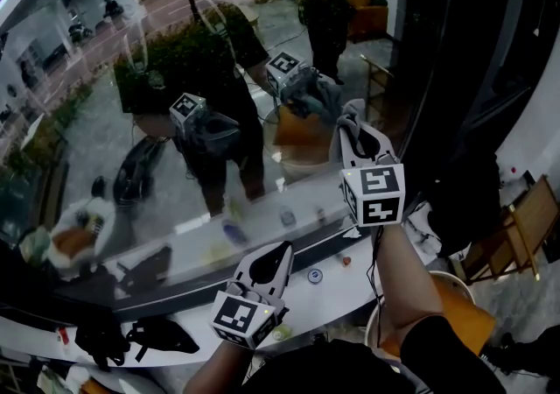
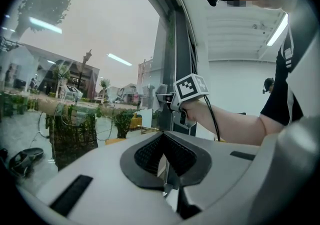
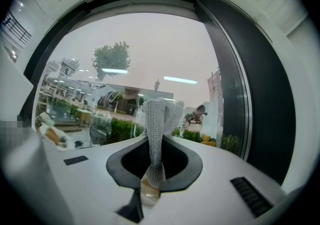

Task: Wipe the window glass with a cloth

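The cloth (image 1: pixel 347 114) sits between the right tongs (image 1: pixel 357 137) before the window glass (image 1: pixel 105 121), left tongs (image 1: pixel 278 254) lower left.

Clutter along the white table and the floor beside it

A black bag (image 1: pixel 131 337) lies on the curved white table (image 1: pixel 337 291), with a small round blue-and-white object (image 1: pixel 315 276) and a tiny orange one (image 1: pixel 346 261) farther right. A wooden chair (image 1: pixel 525 226) and an orange-cushioned seat (image 1: pixel 459 313) stand at the right.
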### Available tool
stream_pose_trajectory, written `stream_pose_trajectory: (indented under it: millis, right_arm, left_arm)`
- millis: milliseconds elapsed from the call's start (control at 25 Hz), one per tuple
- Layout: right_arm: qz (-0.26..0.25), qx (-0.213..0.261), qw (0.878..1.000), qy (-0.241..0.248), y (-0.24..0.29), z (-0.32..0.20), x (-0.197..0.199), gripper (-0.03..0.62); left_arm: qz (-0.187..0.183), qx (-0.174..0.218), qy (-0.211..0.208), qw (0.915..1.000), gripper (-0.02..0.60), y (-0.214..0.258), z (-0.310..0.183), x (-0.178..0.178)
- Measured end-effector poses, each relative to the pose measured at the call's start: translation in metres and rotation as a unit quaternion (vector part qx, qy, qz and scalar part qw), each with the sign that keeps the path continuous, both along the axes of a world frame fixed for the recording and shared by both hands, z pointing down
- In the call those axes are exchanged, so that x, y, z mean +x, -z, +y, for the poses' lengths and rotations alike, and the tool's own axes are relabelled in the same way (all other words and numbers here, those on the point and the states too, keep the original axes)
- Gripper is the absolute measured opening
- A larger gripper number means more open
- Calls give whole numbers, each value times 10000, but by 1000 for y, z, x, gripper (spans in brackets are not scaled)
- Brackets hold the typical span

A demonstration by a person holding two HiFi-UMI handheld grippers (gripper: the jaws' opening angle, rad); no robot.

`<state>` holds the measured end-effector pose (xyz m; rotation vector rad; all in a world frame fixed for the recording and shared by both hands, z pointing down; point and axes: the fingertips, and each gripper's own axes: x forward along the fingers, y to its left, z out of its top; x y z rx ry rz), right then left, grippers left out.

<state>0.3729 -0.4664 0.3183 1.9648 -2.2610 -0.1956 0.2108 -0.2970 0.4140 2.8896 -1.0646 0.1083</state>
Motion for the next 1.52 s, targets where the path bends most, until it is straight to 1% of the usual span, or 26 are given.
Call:
stream_pose_trajectory:
  millis: [360, 520, 560, 760, 960, 1200, 1320, 1400, 1520]
  right_arm:
    - [5, -29, 9999, 115, 1, 3, -3, 52]
    - [-39, -32, 9999, 152, 18, 9, -7, 52]
    - [-38, -13, 9999, 163, 24, 13, -8, 52]
    - [10, 148, 9996, 240, 52, 26, -17, 52]
    - [85, 412, 9988, 261, 102, 31, -32, 52]
    - [79, 660, 9973, 317, 103, 37, -31, 52]
    - [78, 765, 9963, 374, 110, 36, -35, 52]
    - [75, 822, 9958, 404, 115, 35, -37, 52]
    - [65, 874, 9951, 451, 119, 31, -41, 52]
  left_arm:
    - [-30, 64, 51, 10000, 8, 5, 8, 1]
    - [24, 15, 97, 9999, 8, 24, 14, -2]
    - [18, 54, 95, 9999, 8, 30, 17, -2]
    - [67, 241, 102, 9996, 8, 50, 21, -5]
    - [147, 395, 135, 9990, 8, 82, 17, -17]
    - [146, 664, 177, 9975, 8, 76, 18, -13]
    - [219, 757, 254, 9966, 8, 83, 16, -16]
    - [276, 799, 332, 9959, 8, 91, 16, -20]
    - [241, 788, 448, 9956, 8, 95, 16, -25]
